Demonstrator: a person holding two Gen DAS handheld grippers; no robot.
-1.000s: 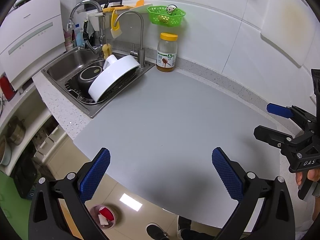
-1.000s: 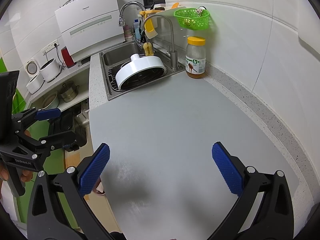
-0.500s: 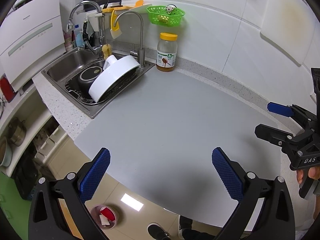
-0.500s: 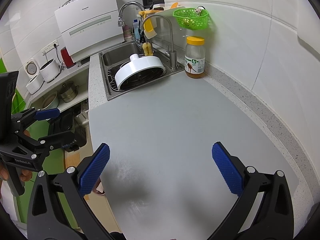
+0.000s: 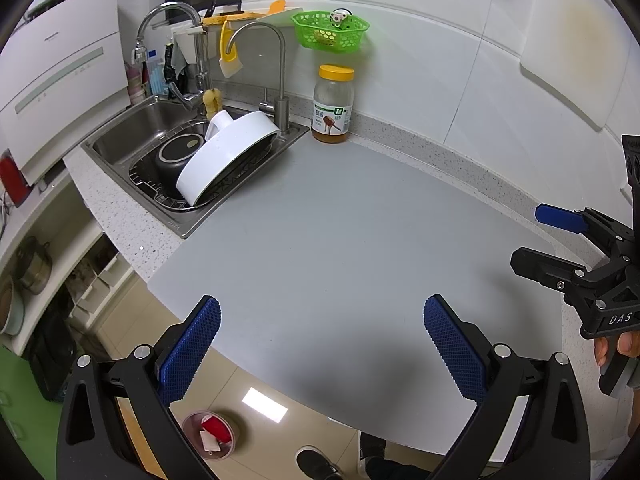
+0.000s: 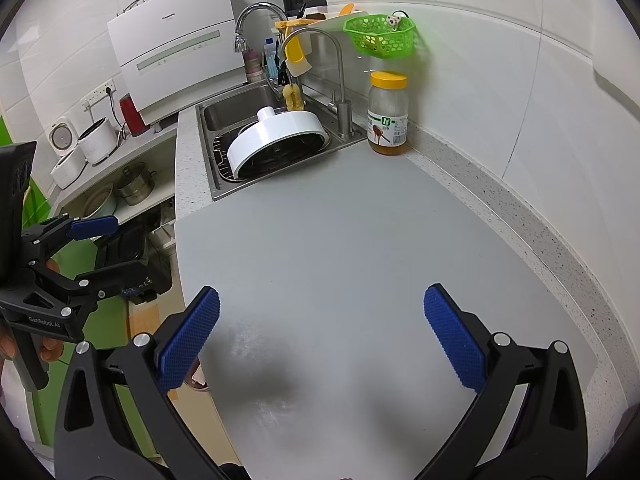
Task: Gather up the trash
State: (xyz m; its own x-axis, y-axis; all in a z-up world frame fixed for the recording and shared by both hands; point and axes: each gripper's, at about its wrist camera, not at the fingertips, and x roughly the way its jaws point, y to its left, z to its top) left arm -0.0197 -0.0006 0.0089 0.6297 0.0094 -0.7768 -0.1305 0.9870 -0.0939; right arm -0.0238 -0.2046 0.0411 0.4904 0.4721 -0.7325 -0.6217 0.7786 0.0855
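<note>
My left gripper (image 5: 322, 320) is open over the near edge of a grey mat (image 5: 340, 240) on the counter, with nothing between its blue pads. My right gripper (image 6: 322, 308) is also open and empty, above the same mat (image 6: 340, 240). Each gripper shows in the other's view: the right one (image 5: 534, 236) at the right edge, the left one (image 6: 116, 248) at the left, off the counter's side. No loose trash shows on the mat. A small round bin (image 5: 210, 434) with red and white scraps stands on the floor below the counter's edge.
A honey jar (image 5: 332, 106) with a yellow lid stands against the back wall. Left of it is a sink (image 5: 132, 132) with a white round lid (image 5: 228, 158) and a dark pot. A green basket (image 5: 330, 30) hangs above. A shoe (image 5: 316, 460) is on the floor.
Almost nothing. In the left wrist view the right gripper has drifted slightly lower. Both grippers stay open and empty.
</note>
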